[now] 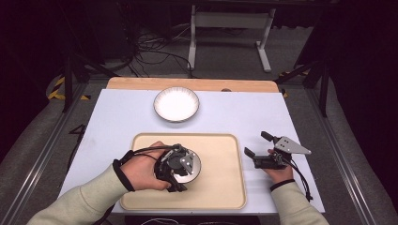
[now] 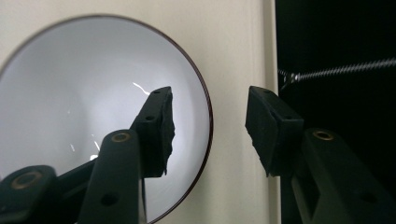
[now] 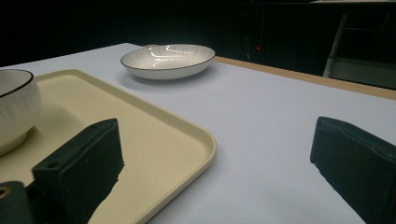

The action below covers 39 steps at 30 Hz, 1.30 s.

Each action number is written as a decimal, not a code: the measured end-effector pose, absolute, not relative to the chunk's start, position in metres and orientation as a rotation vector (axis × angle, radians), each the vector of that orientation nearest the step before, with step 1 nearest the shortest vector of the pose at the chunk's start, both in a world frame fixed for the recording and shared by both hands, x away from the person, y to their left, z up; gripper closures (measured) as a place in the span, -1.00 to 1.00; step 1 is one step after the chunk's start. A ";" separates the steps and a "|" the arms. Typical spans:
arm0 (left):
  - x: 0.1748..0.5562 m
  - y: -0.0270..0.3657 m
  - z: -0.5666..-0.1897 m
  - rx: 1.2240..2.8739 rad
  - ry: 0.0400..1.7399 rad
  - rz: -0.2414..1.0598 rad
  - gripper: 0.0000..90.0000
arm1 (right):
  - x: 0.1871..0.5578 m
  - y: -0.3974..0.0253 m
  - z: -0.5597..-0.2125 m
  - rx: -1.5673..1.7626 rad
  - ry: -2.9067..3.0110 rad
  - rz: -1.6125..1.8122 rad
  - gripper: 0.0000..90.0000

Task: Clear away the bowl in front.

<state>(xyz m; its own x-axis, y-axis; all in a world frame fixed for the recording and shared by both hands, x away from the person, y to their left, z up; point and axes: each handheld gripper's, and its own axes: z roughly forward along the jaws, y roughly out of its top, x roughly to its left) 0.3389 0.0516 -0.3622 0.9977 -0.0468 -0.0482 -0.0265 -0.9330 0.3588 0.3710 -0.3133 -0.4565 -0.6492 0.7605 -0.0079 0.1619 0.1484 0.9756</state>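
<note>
**Left gripper poised over the bowl on the tray**

Here we are above the table, and the left gripper (image 1: pixel 180 169) sits right over the white bowl (image 1: pixel 193 165) on the cream tray (image 1: pixel 225 187), the person's left hand (image 1: pixel 141 171) wrapped around it. The bowl stands in the tray's left half, toward nine o'clock from the tray's middle. From the left gripper view, the jaws are spread wide: one black pad hangs over the bowl's white inside, the other is outside the dark rim, over the tray's surface toward three o'clock. The rim runs between them, and nothing is clamped; whether either pad touches the bowl, I cannot tell.

Over at three o'clock of the tray, the right gripper (image 1: pixel 257 144) rests low over the pale blue table cover (image 1: pixel 117 117), just beside the tray's edge, held in the right hand (image 1: pixel 279 171). Its jaws gape wide too, with nothing between them. One pad lies over the tray's corner, the other over the cover.

At twelve o'clock, well apart from the tray, a shallow ribbed plate (image 1: pixel 176 104) sits on the cover, dark-rimmed and shiny in the right gripper view.
</note>
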 end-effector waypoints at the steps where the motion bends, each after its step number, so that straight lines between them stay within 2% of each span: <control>1: 0.340 0.053 -0.359 2.755 -0.031 -0.080 0.09 | 0.371 -0.313 -0.456 0.879 1.919 1.529 -0.94; 10: 0.341 0.079 -0.346 2.534 0.085 -0.043 0.04 | 0.371 -0.313 -0.457 0.879 1.916 1.531 -0.94; 18: 0.344 0.109 -0.347 2.394 0.208 0.017 -0.37 | 0.371 -0.313 -0.456 0.879 1.918 1.530 -0.94; 26: 0.342 0.146 -0.354 2.171 0.270 0.097 -0.62 | 0.371 -0.313 -0.456 0.884 1.917 1.533 -0.94; 27: 0.342 0.149 -0.356 2.148 0.283 0.109 -0.70 | 0.371 -0.313 -0.456 0.887 1.916 1.533 -0.94; 34: 0.341 0.176 -0.366 2.021 0.363 0.161 -0.85 | 0.371 -0.314 -0.456 0.888 1.914 1.533 -0.95; 39: 0.340 0.191 -0.370 1.953 0.396 0.199 -0.87 | 0.371 -0.314 -0.456 0.889 1.914 1.535 -0.95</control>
